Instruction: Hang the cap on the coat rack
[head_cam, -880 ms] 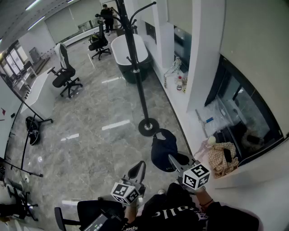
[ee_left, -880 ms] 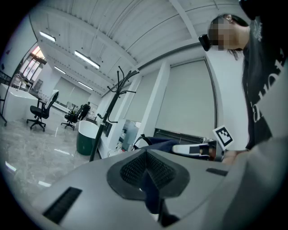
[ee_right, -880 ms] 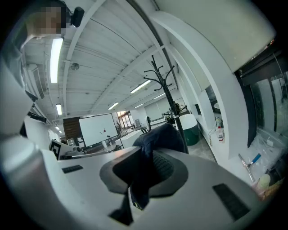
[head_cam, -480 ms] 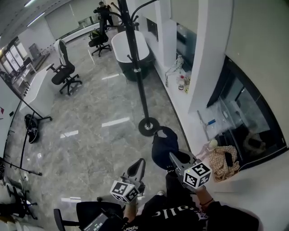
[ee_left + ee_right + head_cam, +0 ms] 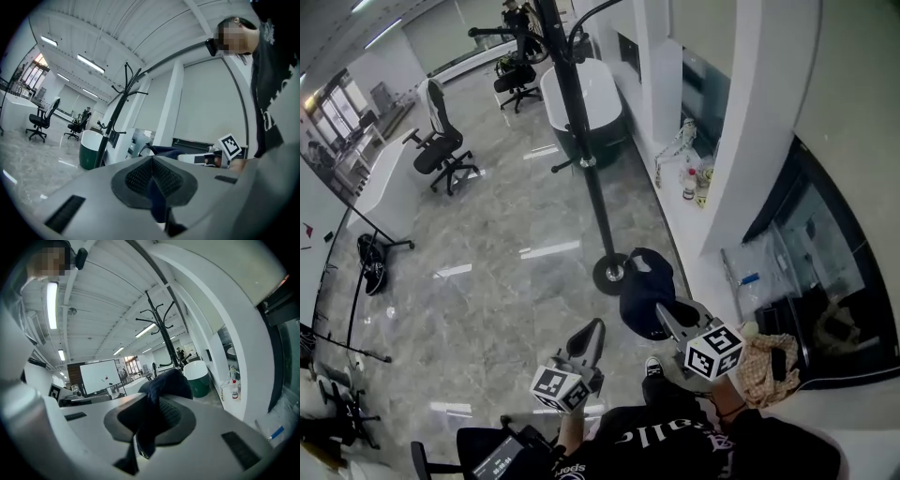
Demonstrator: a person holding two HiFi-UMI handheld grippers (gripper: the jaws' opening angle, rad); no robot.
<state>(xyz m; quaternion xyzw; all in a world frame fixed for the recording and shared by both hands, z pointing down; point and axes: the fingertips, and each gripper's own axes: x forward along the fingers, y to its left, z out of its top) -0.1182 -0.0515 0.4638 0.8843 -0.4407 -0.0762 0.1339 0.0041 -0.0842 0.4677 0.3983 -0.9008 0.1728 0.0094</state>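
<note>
Head view: dark navy fabric cap (image 5: 643, 292) pinched in right gripper (image 5: 664, 317); left gripper (image 5: 593, 328) closed, empty. Tall black metal coat rack (image 5: 581, 141) stands just beyond, so the hanging is not yet done.

- Head view: high, facing steeply down over the floor (image 5: 487, 244); left gripper (image 5: 594, 330) and right gripper (image 5: 662, 313) near its lower edge.
- Gripper views: low, close behind their own jaws, facing across the room.
- Shared by all three: coat rack (image 5: 597, 206) and green bathtub (image 5: 602, 103).

Coat rack (image 5: 592, 190) at 12 o'clock on the floor (image 5: 487, 291), cap (image 5: 642, 292) just before its base, tub (image 5: 591, 105) behind, office chair (image 5: 439, 155) at 10 o'clock.
</note>
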